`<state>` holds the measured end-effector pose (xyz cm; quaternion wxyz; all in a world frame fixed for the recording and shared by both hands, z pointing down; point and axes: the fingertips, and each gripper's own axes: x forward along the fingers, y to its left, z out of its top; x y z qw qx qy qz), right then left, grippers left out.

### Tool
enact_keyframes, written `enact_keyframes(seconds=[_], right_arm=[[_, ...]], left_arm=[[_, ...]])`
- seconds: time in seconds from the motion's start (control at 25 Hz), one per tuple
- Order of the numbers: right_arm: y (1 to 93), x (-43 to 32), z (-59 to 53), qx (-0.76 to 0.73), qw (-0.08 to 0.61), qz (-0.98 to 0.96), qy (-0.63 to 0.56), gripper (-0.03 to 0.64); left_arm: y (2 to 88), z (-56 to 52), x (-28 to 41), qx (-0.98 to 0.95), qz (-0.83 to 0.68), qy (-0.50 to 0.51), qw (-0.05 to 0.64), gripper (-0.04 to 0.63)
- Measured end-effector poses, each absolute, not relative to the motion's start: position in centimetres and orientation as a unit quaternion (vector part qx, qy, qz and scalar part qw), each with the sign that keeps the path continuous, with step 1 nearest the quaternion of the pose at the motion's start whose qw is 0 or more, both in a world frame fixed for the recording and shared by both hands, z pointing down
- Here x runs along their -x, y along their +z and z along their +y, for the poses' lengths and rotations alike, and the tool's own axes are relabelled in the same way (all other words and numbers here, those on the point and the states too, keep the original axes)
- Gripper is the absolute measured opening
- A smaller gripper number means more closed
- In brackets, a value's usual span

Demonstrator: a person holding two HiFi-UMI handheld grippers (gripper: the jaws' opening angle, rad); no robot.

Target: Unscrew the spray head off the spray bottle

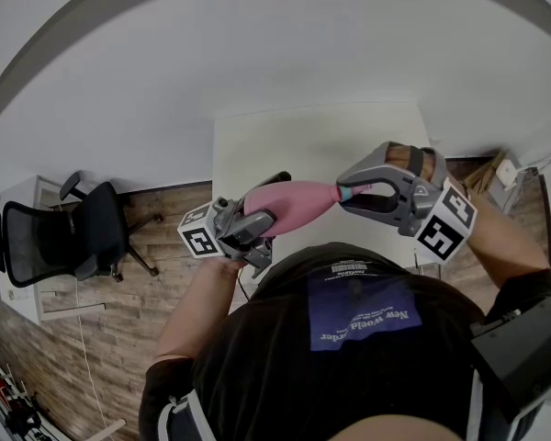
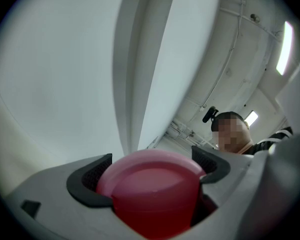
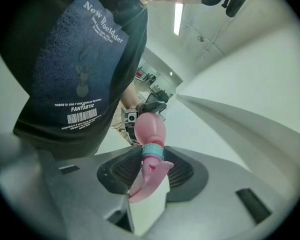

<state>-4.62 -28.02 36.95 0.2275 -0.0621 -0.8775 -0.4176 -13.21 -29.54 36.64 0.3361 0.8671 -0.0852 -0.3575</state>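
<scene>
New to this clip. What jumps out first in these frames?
A pink spray bottle is held sideways in mid-air at the person's chest, above a white table. The left gripper is clamped on its base. The right gripper is clamped on the spray head, just past the teal collar. A black office chair stands on the wood floor at the head view's left.

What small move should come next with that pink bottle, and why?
Probably turn the right tool while the left tool holds steady: the left grips the base of the pink bottle, the right grips the spray head, and the teal collar appears seated on the neck.
</scene>
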Motion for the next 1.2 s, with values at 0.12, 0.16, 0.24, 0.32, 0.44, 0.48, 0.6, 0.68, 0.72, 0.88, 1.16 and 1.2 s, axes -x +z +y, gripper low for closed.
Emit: enact_keyframes(seconds=[0.12,0.16,0.24,0.32,0.44,0.48,0.6,0.68,0.72,0.88,1.16,1.2], right_arm=[[36.7,3.6,-27.7,0.062,0.227,-0.879,-0.414,0.124],[36.6,3.1,-27.7,0.061,0.227,-0.879,-0.414,0.124],[36.5,2.6,-27.8,0.057,0.228,-0.88,-0.412,0.123],[36.3,2.4,-28.1,0.052,0.229,-0.883,-0.407,0.123],[36.2,2.3,-29.4,0.041,0.235,-0.887,-0.396,0.123],[36.2,2.0,-29.8,0.036,0.237,-0.889,-0.39,0.123],[36.4,0.2,-30.6,0.017,0.241,-0.896,-0.373,0.123],[36.0,-1.3,-31.2,0.004,0.241,-0.901,-0.361,0.123],[35.9,-1.9,-31.6,0.001,0.242,-0.903,-0.354,0.123],[36.8,-3.0,-32.8,-0.014,0.245,-0.919,-0.309,0.123],[37.3,-3.7,-33.9,-0.055,0.175,-0.964,-0.192,0.123],[37.2,-4.0,-34.1,-0.066,0.152,-0.973,-0.157,0.123]], left_arm=[[36.4,-29.2,12.4,-0.868,-0.083,-0.358,0.332,0.509],[36.4,-29.1,12.1,-0.869,-0.083,-0.359,0.331,0.509],[36.3,-29.1,12.0,-0.868,-0.084,-0.362,0.329,0.509],[36.2,-29.1,12.5,-0.866,-0.085,-0.369,0.328,0.509],[36.2,-29.7,13.9,-0.859,-0.09,-0.383,0.327,0.509],[36.4,-29.7,14.3,-0.856,-0.093,-0.389,0.328,0.509],[36.8,-29.6,14.6,-0.846,-0.101,-0.408,0.329,0.509],[36.6,-29.8,14.6,-0.839,-0.108,-0.421,0.328,0.509],[36.4,-29.9,14.8,-0.835,-0.111,-0.428,0.327,0.509],[37.2,-30.3,17.2,-0.824,-0.131,-0.454,0.314,0.509],[37.6,-30.6,21.1,-0.805,-0.179,-0.486,0.287,0.509],[37.7,-30.5,21.4,-0.803,-0.184,-0.491,0.283,0.509]])
